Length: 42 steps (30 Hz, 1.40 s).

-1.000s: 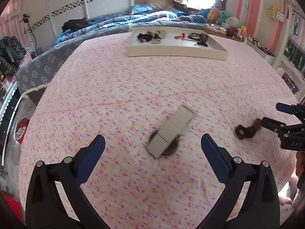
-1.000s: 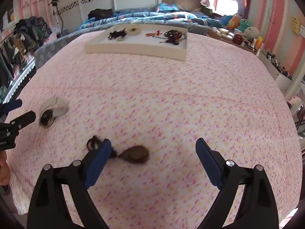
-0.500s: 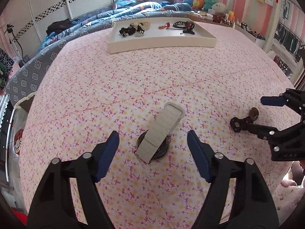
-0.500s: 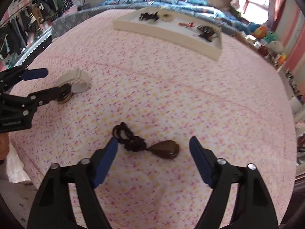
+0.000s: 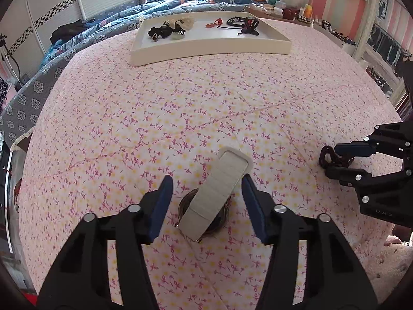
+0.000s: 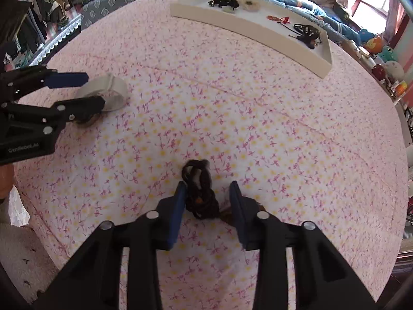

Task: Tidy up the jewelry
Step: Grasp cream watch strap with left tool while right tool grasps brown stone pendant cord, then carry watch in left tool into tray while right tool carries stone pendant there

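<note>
Both wrist views close, angled down; share bedspread [image 5: 206, 108], tray [image 6: 258, 29].

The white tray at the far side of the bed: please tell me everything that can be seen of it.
The white tray is a shallow rectangle with low, thick walls, matte and plain, lying flat on the pink flowered bedspread near the blue quilt. Inside lie separate jewelry groups: a black cluster with pale pieces at one end, a small red piece in the middle, dark cords at the other end. Neither gripper touches it.
</note>
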{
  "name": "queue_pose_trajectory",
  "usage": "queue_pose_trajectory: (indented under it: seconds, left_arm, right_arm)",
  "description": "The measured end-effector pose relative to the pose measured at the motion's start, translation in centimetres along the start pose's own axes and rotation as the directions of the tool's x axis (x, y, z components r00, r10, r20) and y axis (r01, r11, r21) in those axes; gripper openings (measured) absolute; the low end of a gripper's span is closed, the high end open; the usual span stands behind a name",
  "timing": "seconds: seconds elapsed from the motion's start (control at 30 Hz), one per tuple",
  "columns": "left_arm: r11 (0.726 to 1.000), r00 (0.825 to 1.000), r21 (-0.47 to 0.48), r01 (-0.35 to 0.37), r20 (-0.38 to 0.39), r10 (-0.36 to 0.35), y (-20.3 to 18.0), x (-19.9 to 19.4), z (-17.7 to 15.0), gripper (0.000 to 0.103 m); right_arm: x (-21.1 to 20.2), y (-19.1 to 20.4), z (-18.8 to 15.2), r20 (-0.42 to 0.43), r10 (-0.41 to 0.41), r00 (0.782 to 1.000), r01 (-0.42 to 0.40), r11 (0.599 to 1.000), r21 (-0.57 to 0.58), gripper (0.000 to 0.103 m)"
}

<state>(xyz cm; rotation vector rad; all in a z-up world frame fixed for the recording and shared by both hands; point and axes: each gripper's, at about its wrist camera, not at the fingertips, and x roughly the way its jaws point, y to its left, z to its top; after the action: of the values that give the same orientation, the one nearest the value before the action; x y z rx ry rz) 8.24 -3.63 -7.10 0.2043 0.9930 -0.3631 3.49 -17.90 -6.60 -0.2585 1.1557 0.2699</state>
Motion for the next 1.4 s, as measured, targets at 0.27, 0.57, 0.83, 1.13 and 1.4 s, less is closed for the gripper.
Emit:
queue_pose_trajectory:
  seconds: [0.27,0.57,0.83,1.13,1.4]
  left_arm:
    - [0.999,0.999,0.01,0.033,-0.011,-0.033,0.0,0.4,0.2,0.032]
    - [1.0,1.0,-0.003,0.025,-0.01,-0.025,0.2,0.5,0.3,0.023]
    - [1.0,1.0,-0.026,0.013,0.008,-0.013,0.6,0.1,0.8,0.018]
    - [0.999,1.0,-0.035,0.002,0.029,-0.001,0.7,-0.6,1.2,0.018]
    - [0.999,0.999,-0.052,-0.008,0.04,0.01,1.4,-1.0,2.2,0.018]
  right_arm:
    - [0.1,-0.4,0.1,0.001,0.027,1.0,-0.027,0.999,0.032,0.022]
    - [0.0,-1.4,0.0,0.029,0.035,0.999,-0.037,0.996,0.08,0.02]
    - [-0.3,-2.0,-0.6,0.052,0.052,0.997,-0.058,0.992,0.115,0.02]
    - [-0.7,-3.3,-0.5,0.096,0.057,0.994,-0.073,0.982,0.174,0.02]
    - [-1.3,-5.5,0.6,0.144,0.044,0.989,-0.078,0.968,0.239,0.02]
